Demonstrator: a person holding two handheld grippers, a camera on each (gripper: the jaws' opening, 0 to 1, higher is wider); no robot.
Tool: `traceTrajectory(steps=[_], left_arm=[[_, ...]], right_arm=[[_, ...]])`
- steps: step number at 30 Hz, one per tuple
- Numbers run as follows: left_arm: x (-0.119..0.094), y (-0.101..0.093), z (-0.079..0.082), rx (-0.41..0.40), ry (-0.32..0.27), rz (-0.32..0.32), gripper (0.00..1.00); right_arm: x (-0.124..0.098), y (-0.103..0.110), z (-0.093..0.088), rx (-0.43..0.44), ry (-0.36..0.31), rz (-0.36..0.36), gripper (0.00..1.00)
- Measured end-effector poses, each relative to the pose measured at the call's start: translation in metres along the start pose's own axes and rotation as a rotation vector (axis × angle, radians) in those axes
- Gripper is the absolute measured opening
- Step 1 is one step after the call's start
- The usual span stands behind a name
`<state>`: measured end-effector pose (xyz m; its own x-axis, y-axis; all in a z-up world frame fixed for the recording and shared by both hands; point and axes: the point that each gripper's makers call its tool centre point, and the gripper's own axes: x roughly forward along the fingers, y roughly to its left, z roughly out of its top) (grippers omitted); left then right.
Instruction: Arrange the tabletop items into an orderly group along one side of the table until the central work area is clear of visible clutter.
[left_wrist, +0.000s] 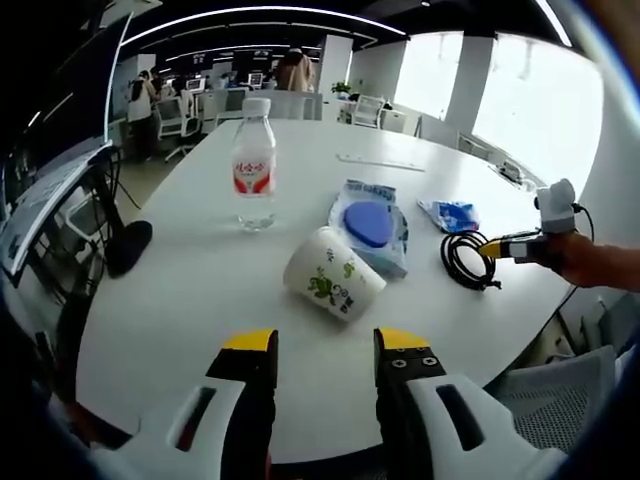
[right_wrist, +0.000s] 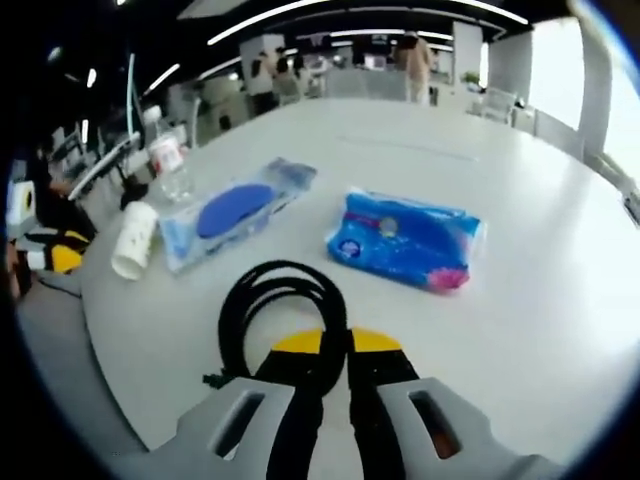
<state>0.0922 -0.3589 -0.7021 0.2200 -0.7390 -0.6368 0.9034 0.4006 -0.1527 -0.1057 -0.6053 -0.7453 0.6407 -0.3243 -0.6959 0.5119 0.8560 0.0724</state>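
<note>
Left gripper (left_wrist: 325, 345) is held over the near edge of the white worktop (left_wrist: 200, 280), fingers parted, nothing between them. A paper cup (left_wrist: 333, 273) lies on its side just ahead, a water bottle (left_wrist: 254, 165) stands upright behind it. Right gripper (right_wrist: 335, 345) fingers are clamped on the black coiled cable (right_wrist: 280, 300) resting on the worktop. A blue-lidded pouch (right_wrist: 235, 212) and a blue tissue pack (right_wrist: 408, 238) lie near the cable.
</note>
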Motion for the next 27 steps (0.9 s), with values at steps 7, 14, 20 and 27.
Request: traceTrajectory(steps=[7,14,20,27], left_arm=[[0.0,-0.001,0.0,0.002,-0.001,-0.001,0.37],[0.0,-0.001,0.0,-0.005,-0.002,-0.001,0.37],[0.0,-0.003,0.002,-0.029,-0.005,-0.009,0.37],[0.001,-0.011,0.011,-0.047,-0.012,-0.026,0.36]], right_arm=[[0.0,-0.002,0.003,-0.002,-0.011,0.01,0.01],[0.002,-0.003,0.003,-0.006,-0.008,0.014,0.01],[0.003,-0.003,0.0,-0.016,0.017,0.028,0.04],[0.002,-0.002,0.011,-0.024,-0.003,0.047,0.09]])
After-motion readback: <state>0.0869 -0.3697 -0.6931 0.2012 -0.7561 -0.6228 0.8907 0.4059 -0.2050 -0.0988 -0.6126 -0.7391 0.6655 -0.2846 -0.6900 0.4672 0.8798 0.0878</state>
